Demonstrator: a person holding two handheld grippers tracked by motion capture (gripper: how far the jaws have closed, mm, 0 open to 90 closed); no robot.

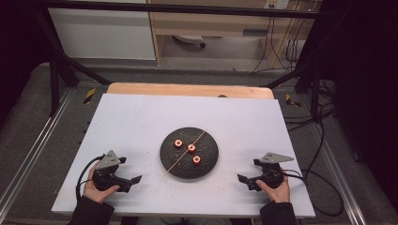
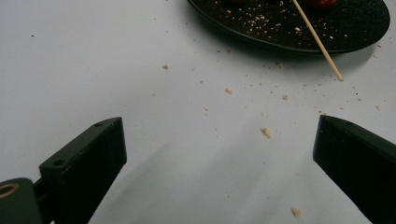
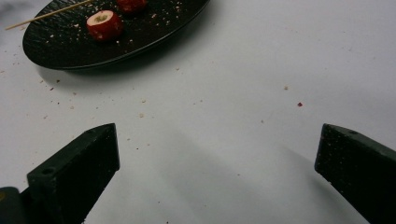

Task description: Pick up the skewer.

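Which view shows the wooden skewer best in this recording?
The high view: the whole wooden skewer lies diagonally across the dark plate, its lower end past the rim. The left gripper view gives a closer look at that overhanging end; the right gripper view catches a short stretch at the plate's far edge.

a round black plate (image 1: 169,157) sits near the middle of a white table top (image 1: 141,117), with 3 red ring-shaped pieces (image 1: 191,148) on it, close together but apart. a thin wooden skewer (image 1: 173,168) lies slantwise across the plate, its lower end past the rim on the white surface. the left gripper (image 1: 133,180) rests at the near left, the right gripper (image 1: 243,180) at the near right, each in a hand, jaws spread with nothing between them, both well apart from the plate.
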